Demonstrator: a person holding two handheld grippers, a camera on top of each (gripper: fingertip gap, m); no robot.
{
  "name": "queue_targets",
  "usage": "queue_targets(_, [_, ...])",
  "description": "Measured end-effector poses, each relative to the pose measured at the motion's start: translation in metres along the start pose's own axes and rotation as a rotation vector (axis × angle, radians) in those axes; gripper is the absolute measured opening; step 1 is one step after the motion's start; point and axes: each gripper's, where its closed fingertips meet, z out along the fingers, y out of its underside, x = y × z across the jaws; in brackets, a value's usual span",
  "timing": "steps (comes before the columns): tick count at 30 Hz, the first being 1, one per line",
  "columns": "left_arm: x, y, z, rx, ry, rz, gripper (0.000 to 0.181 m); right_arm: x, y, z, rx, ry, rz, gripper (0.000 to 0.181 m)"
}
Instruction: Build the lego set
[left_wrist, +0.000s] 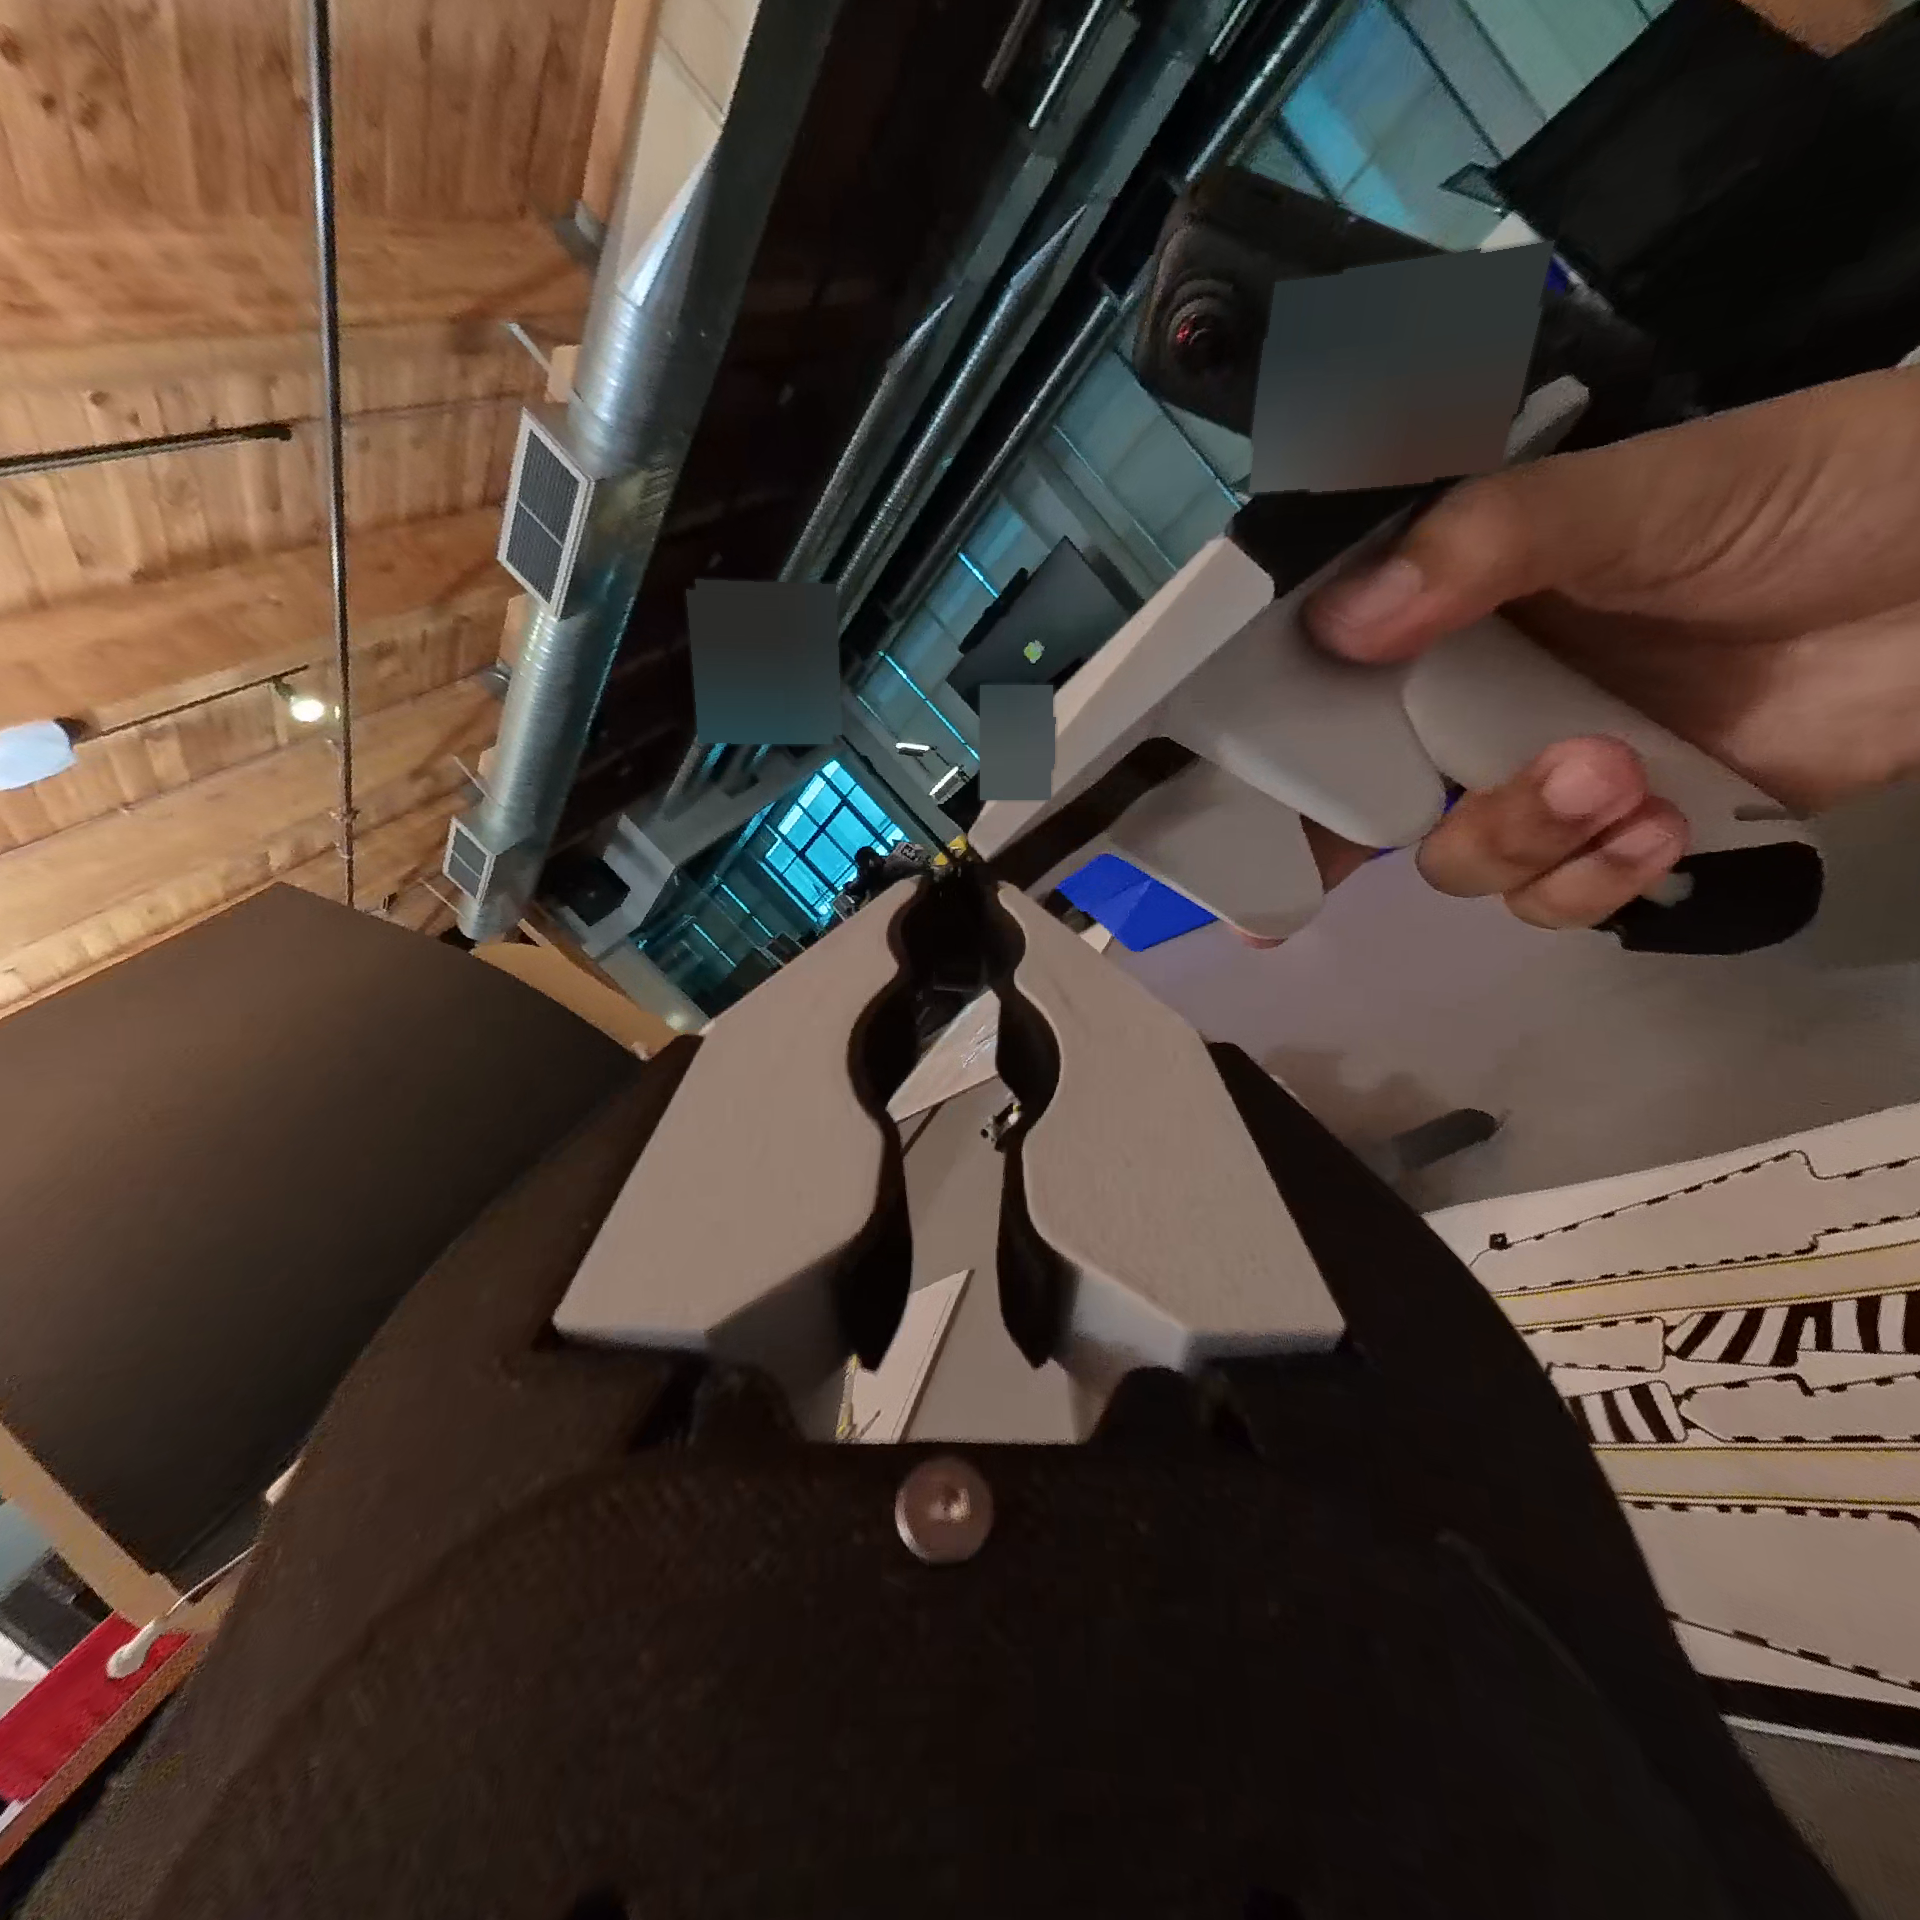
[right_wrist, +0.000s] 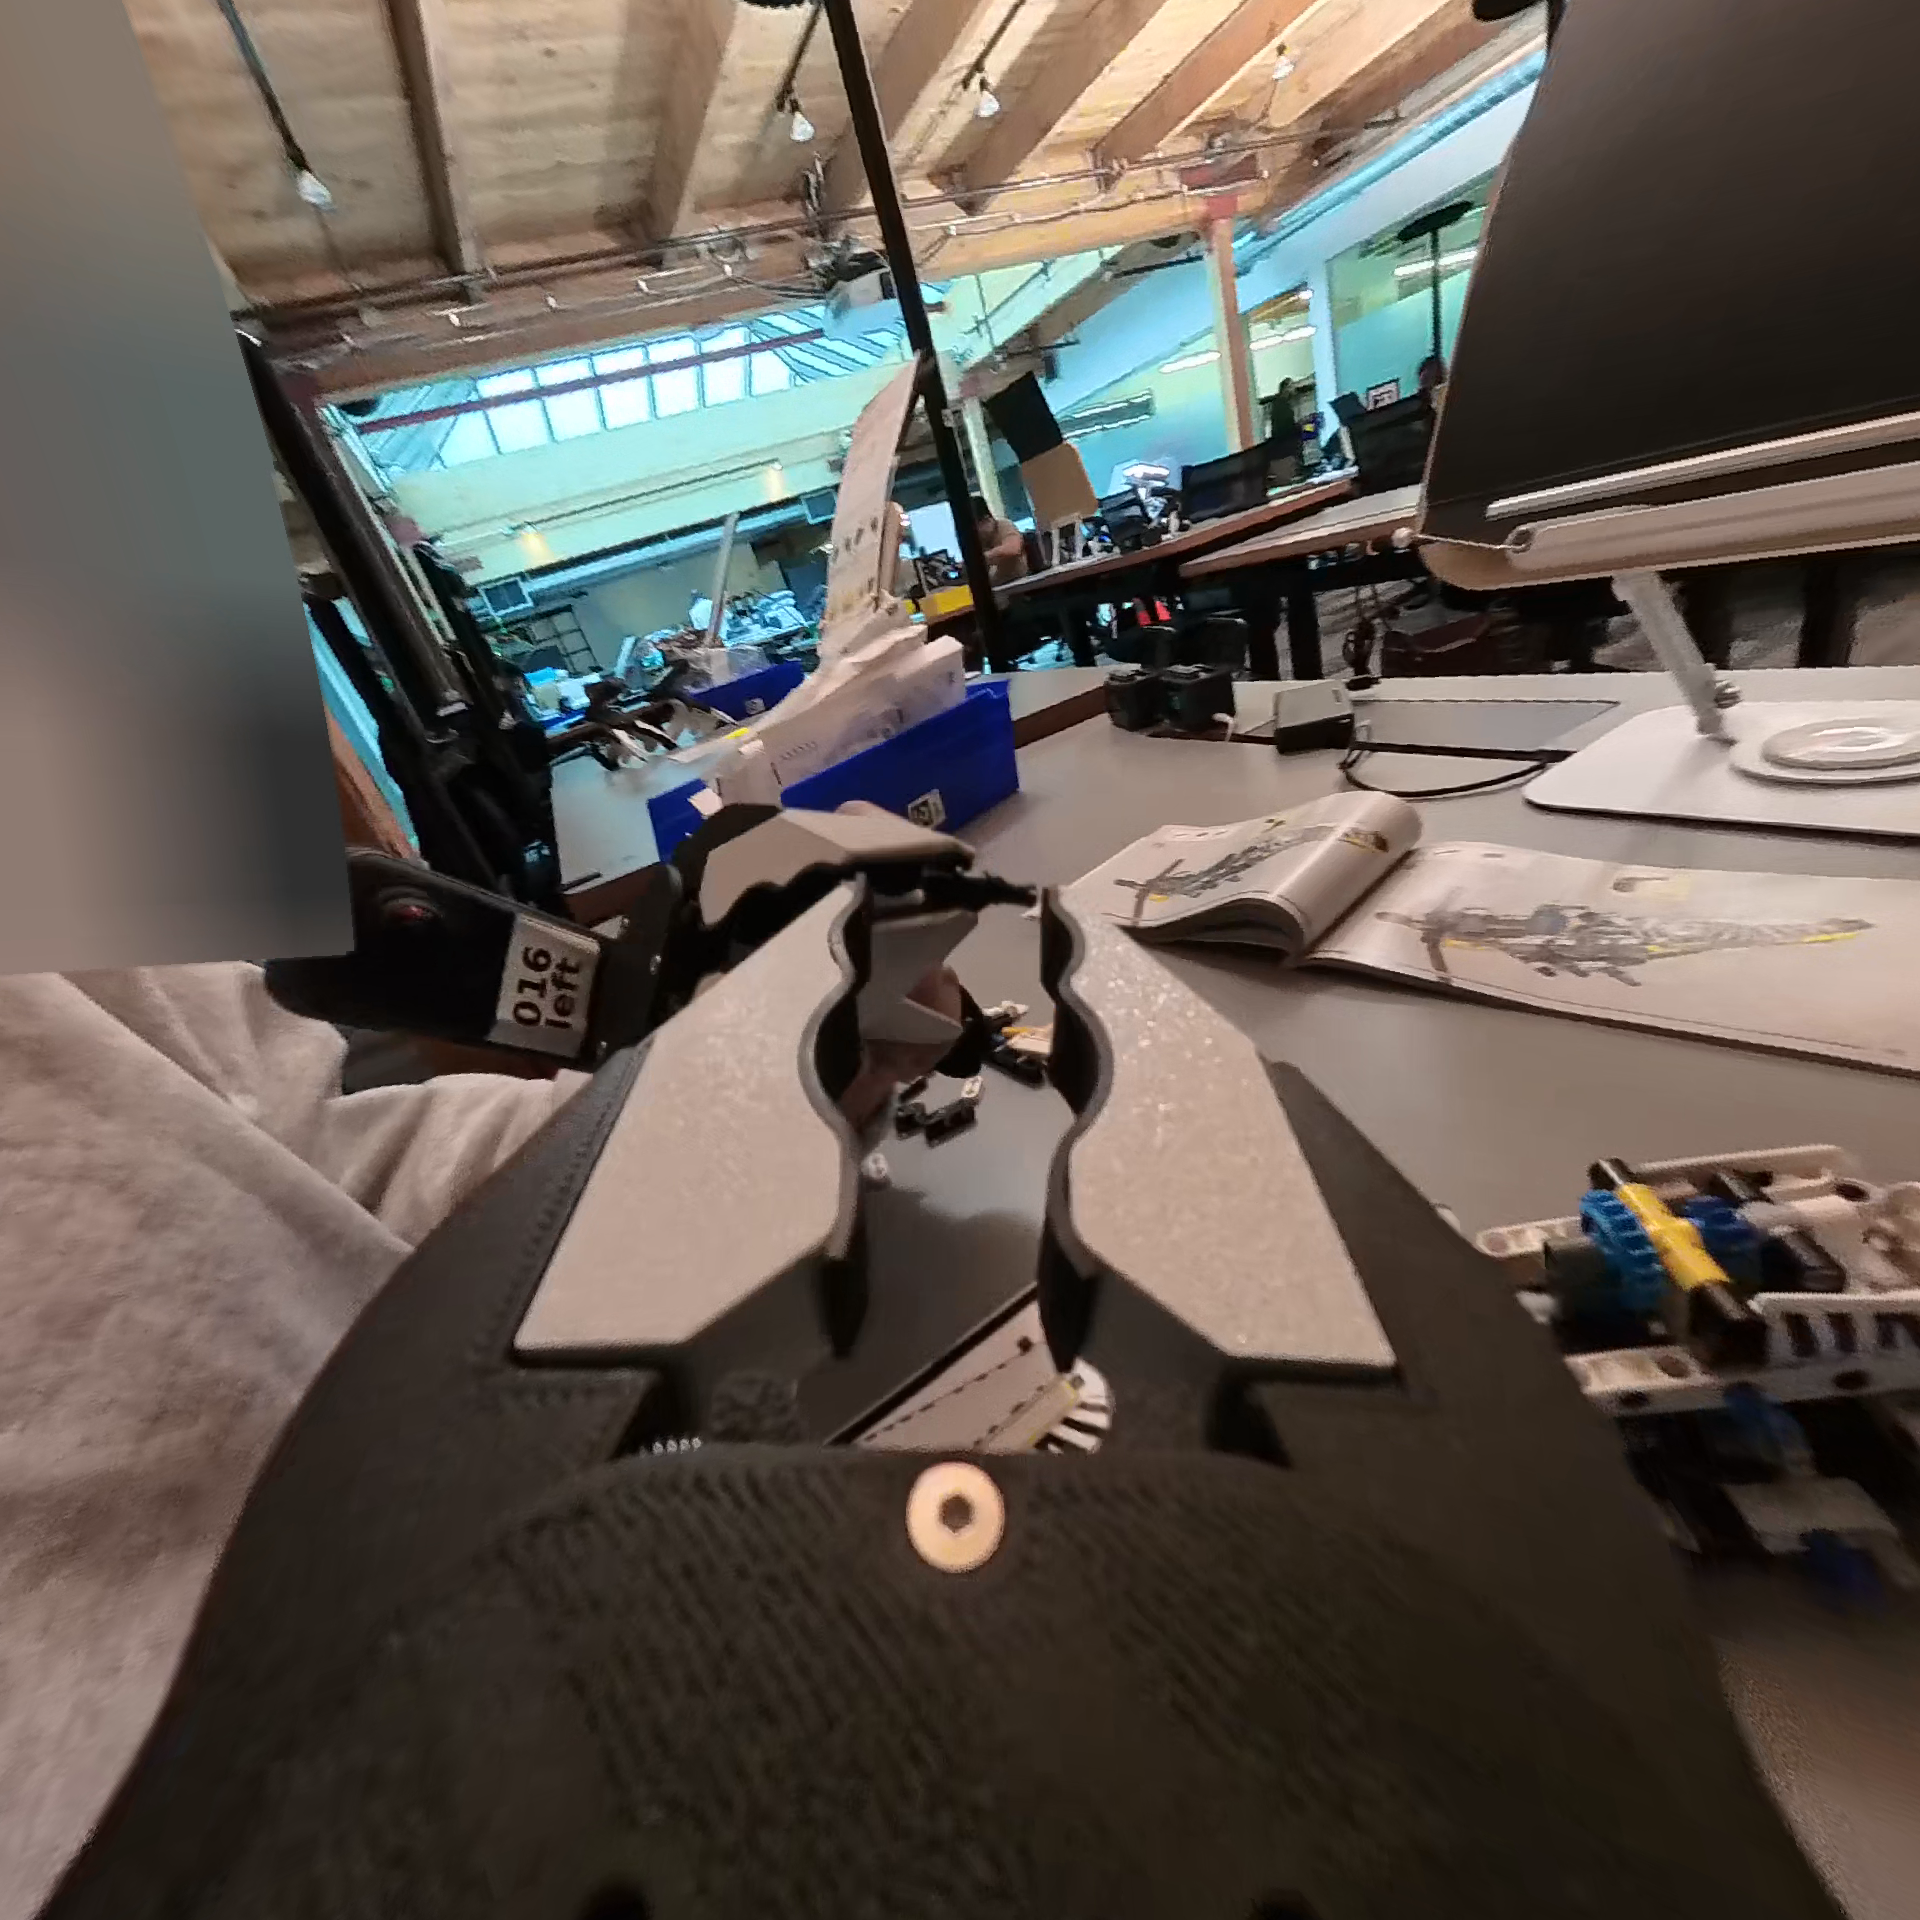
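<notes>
Black, a small pin sits pinched at the tip of the left hand-held gripper, raised above the loose pieces on the bench. Just beside that pin, the right hand-held gripper stands partly open and empty. Right of the pin lie the half-built model and the open instruction booklet. A handover or mid-air join seems in hand; next, careful alignment before closing.

monitor on stand, desk right | blue bin holding white boxes, desk rear | duct along wood ceiling
</notes>
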Motion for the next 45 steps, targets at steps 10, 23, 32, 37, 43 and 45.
queue_targets(10, [0.005, -0.005, -0.001, 0.041, 0.034, -0.016, 0.004, -0.003, 0.001, -0.003, -0.020, -0.046, -0.027, 0.019])
queue_targets(23, [0.008, -0.004, 0.000, 0.028, 0.050, 0.001, 0.004, -0.002, 0.003, -0.005, -0.072, -0.013, -0.085, 0.015])
queue_targets(32, [0.010, -0.004, 0.001, 0.022, 0.059, 0.013, 0.004, -0.001, 0.005, -0.008, -0.099, -0.029, -0.071, 0.012])
queue_targets(37, [0.011, -0.004, 0.002, 0.020, 0.062, 0.005, 0.003, -0.002, 0.005, -0.009, -0.101, -0.041, -0.057, 0.011])
queue_targets(43, [0.011, -0.005, 0.002, 0.024, 0.072, -0.019, 0.004, -0.003, 0.005, -0.010, -0.102, -0.047, -0.047, 0.011])
queue_targets(45, [0.012, -0.006, 0.002, 0.025, 0.073, -0.028, 0.004, -0.003, 0.004, -0.010, -0.105, -0.045, -0.051, 0.011])
